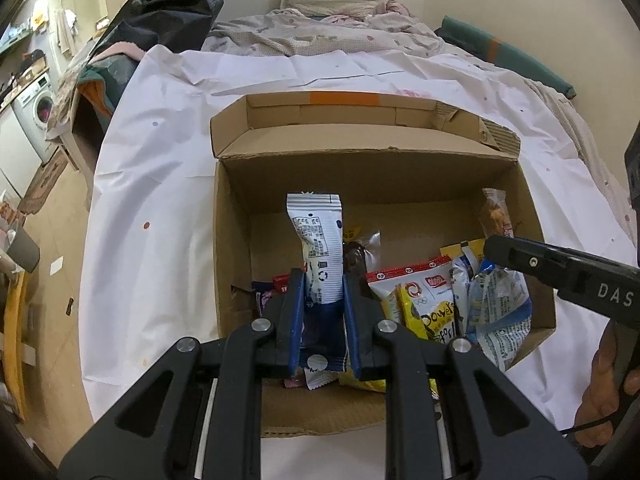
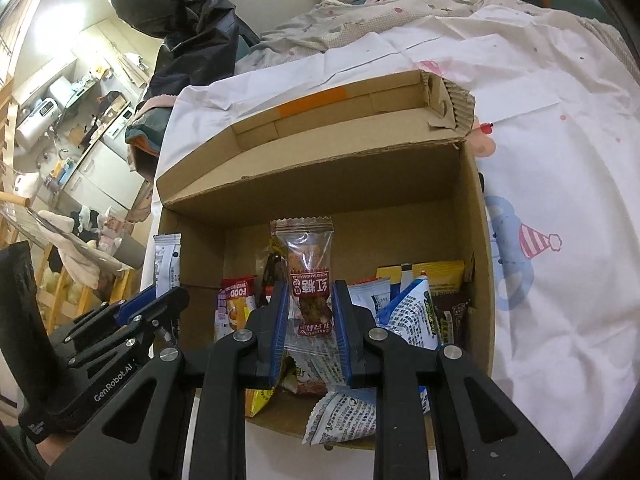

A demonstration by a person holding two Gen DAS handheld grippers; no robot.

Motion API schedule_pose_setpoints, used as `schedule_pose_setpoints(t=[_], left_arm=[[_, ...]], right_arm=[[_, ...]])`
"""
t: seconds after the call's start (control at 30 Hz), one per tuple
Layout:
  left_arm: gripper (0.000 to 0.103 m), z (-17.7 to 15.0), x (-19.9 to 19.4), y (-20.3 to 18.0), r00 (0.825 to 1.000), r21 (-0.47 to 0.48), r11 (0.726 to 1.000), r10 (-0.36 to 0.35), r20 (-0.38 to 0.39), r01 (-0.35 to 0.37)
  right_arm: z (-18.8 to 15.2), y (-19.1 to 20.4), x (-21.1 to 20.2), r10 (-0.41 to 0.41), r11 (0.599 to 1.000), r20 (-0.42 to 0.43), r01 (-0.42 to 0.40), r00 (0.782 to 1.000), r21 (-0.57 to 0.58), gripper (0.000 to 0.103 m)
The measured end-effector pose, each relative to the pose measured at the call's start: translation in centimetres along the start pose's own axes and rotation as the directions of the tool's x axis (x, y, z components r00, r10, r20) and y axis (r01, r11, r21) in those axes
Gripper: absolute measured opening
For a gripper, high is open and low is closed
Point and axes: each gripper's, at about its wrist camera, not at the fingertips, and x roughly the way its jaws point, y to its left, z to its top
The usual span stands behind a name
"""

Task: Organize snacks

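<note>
An open brown cardboard box [image 1: 532, 216] stood on a bed covered by a white patterned sheet [image 1: 160, 184], its far flap folded back toward the pillow end. The left gripper [image 1: 323, 280] was clamped on a white-and-navy snack packet [image 1: 318, 236], which stood upright between the blue-edged fingers [image 1: 295, 312], above the near-left part of the box. The right gripper [image 2: 308, 292] held a clear-and-red wrapped snack bar [image 2: 306, 264] in the same manner, upright, pinched at its lower half, above the near middle of the box. Both tongs were therefore narrowed onto their packets. Inside the box, loose snacks lay heaped along the near wall and toward the right wall: a yellow packet with black lettering [image 1: 434, 320], a white packet with a red top band [image 1: 412, 284], a crumpled blue-and-white packet [image 1: 500, 312] and a flat yellow pouch [image 2: 432, 276] against the right corner. The far half of the box floor showed bare cardboard. A black plastic bag [image 1: 172, 4] sat beyond the bed's far-left corner.
</note>
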Motion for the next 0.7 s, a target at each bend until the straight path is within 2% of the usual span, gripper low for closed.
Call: schedule_pose_setpoints(t=[0.13, 0.2, 0.23, 0.27, 0.33, 0.37, 0.53, 0.7], left_arm=[[0.019, 0.0, -0.1, -0.1, 1.0, 0.003, 1.0, 0.002, 0.004, -0.002], [0.028, 0.0, -0.2, -0.2, 1.0, 0.005, 1.0, 0.003, 0.001, -0.003], [0.042, 0.0, -0.2, -0.2, 1.0, 0.005, 1.0, 0.004, 0.001, -0.004], [0.061, 0.0, -0.3, -0.2, 1.0, 0.005, 1.0, 0.003, 0.003, -0.003], [0.083, 0.0, -0.6, -0.3, 1.0, 0.006, 1.0, -0.001, 0.015, 0.001], [0.086, 0.0, -0.8, -0.4, 1.0, 0.008, 1.0, 0.001, 0.029, -0.001], [0.087, 0.1, -1.4, -0.6, 0.998, 0.017, 1.0, 0.005, 0.066, -0.006], [0.087, 0.1, -2.3, -0.1, 0.993, -0.005, 1.0, 0.013, 0.114, -0.012]], right_arm=[[0.1, -0.1, -0.2, 0.006, 1.0, 0.01, -0.006, 1.0, 0.003, 0.027], [0.1, -0.1, -0.2, -0.002, 1.0, 0.011, 0.002, 1.0, 0.006, 0.031], [0.1, -0.2, -0.3, -0.013, 1.0, 0.012, 0.013, 1.0, 0.006, 0.041], [0.0, -0.1, -0.4, -0.02, 1.0, 0.026, 0.02, 0.999, 0.007, 0.064], [0.1, -0.1, -1.0, -0.009, 1.0, 0.063, 0.008, 0.998, 0.011, 0.083], [0.2, 0.0, -1.4, -0.004, 1.0, 0.082, 0.003, 0.997, 0.007, 0.083], [0.3, 0.5, -1.9, 0.008, 1.0, 0.101, -0.006, 0.995, -0.025, 0.084], [0.3, 1.1, -2.3, 0.02, 0.998, 0.121, -0.014, 0.993, -0.053, 0.089]])
